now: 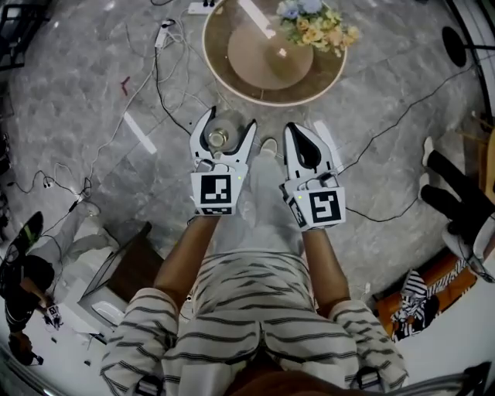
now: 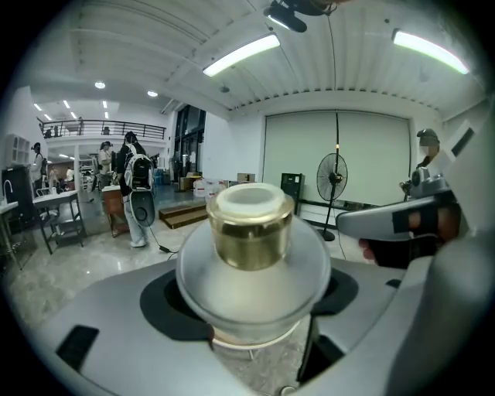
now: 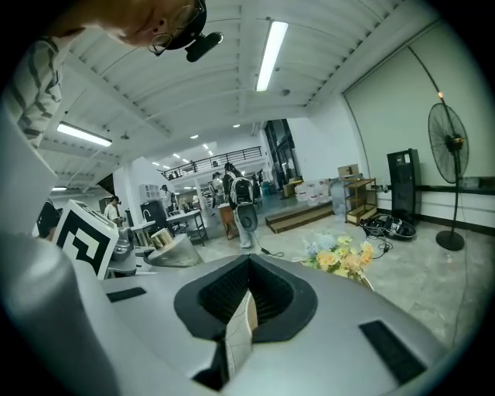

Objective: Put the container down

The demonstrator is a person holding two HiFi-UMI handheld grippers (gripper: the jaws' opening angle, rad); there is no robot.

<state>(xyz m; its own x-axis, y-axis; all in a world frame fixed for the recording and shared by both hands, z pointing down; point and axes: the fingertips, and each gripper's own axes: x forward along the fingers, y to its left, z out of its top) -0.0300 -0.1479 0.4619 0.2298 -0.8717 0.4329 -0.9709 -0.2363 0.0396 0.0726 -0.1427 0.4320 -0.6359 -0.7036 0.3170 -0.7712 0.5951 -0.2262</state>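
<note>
Step in hand, carry before set-down: you are gripping glass container [image 1: 218,139], gold collar up, in left gripper [image 1: 230,119], above floor, short of round table [image 1: 247,58]. Right gripper [image 1: 294,130] clenched, empty. Next move probably calling for level approach to table top, gentle lowering, then release.

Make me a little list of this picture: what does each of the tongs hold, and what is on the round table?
left tongs: closed on the container
container: clear glass, gold-coloured neck, held above the floor, not set down yet
right tongs: shut, nothing in them
round table: in front of both tongs
on the table: flowers, yellow, blue and white, at its far edge
</note>
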